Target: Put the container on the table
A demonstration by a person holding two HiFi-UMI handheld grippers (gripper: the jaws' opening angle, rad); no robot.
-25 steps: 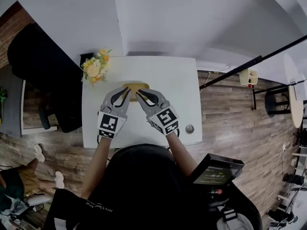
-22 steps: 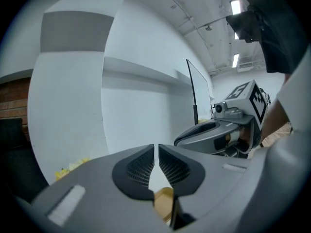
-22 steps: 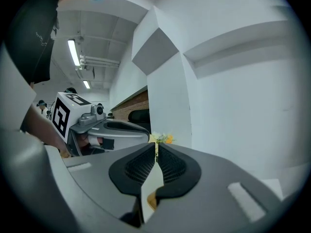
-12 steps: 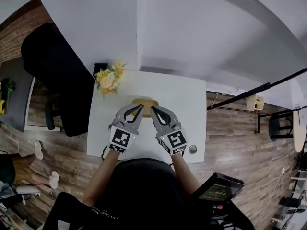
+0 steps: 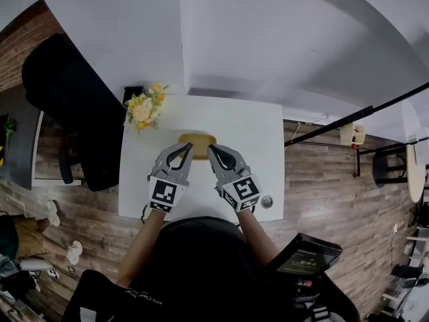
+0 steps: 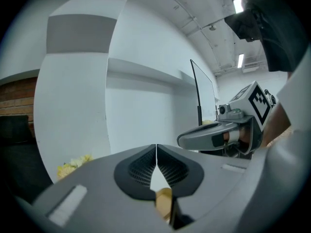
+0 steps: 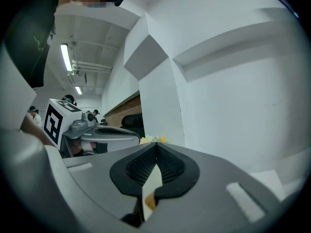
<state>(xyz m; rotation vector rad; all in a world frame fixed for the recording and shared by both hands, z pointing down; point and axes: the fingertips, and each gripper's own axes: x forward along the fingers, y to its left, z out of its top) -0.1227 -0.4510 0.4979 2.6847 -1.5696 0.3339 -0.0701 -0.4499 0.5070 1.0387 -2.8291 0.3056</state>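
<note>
Container: mustard-yellow oval dish, contents unseen.
Jaws: left gripper, right gripper held closed at its near rim.
Surface: white rectangular table.
Room: wooden plank floor.

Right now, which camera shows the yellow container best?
The head view: the container lies in plain sight on the table. Each gripper view shows only a yellow sliver low between its jaws.

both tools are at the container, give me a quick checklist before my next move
1. left tool shut on the container rim: ok
2. right tool shut on the rim: ok
3. Both tools on the near edge, side by side: ok
4. container resting on the table: cannot tell
5. flowers apart from the container: ok
</note>
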